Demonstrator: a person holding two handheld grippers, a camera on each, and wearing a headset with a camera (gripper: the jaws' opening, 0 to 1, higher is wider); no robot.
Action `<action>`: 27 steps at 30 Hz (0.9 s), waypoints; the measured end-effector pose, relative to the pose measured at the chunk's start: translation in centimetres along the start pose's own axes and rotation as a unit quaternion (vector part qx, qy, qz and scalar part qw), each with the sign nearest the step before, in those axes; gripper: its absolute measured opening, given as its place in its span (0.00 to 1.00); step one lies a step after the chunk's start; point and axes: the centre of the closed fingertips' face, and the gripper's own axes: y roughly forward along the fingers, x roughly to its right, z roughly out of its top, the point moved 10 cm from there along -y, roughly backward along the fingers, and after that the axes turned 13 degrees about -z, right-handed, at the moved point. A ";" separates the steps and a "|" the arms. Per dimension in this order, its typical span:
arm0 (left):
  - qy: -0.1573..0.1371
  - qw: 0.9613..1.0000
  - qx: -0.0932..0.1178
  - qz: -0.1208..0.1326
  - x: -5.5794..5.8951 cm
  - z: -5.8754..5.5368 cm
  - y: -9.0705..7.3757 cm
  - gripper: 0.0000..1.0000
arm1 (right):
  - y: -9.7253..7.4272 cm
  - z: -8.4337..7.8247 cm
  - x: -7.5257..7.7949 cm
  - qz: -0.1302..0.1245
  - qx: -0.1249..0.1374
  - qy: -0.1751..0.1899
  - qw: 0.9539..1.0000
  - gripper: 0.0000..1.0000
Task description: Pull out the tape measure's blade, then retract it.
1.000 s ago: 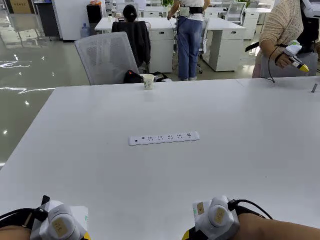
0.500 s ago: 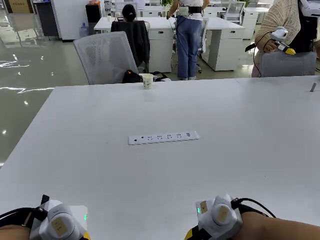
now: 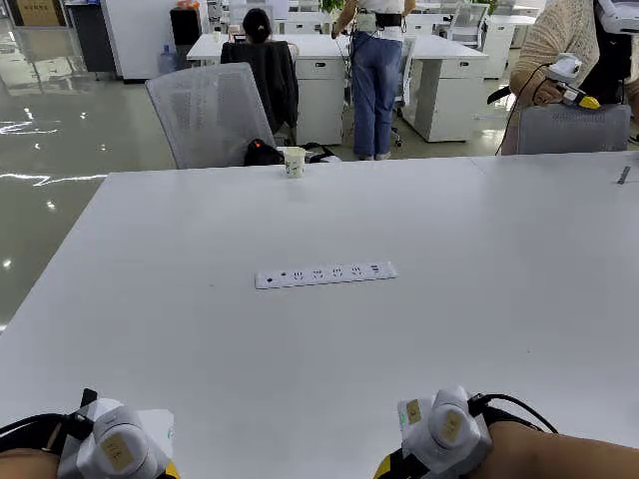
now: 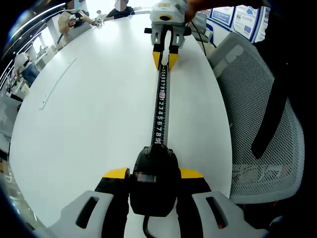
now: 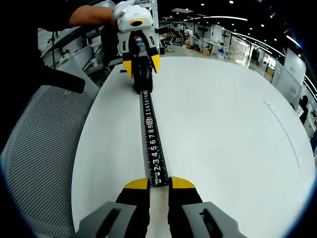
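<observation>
Left gripper (image 3: 118, 451) and right gripper (image 3: 439, 435) sit low at the near edge of the white table (image 3: 300, 349) in the head view, with a power strip (image 3: 325, 274) lying farther out. In the left gripper view, that gripper's jaws are clamped on the black tape measure (image 4: 154, 183), and its blade (image 4: 160, 114) runs flat over the table to the right gripper. In the right gripper view, the right gripper pinches the blade's tip, the blade stretching away to the tape measure held by the left gripper.
</observation>
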 end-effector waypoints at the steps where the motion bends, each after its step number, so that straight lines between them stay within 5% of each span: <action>1: 0.000 1.000 0.000 0.000 0.0 0.0 0.0 0.31 | 0.0 -0.1 0.0 0.000 0.000 0.000 1.000 0.10; 27: 0.002 1.000 0.000 0.001 0.1 0.0 0.0 0.31 | -0.9 -1.2 0.2 -0.005 -0.007 0.004 1.000 0.10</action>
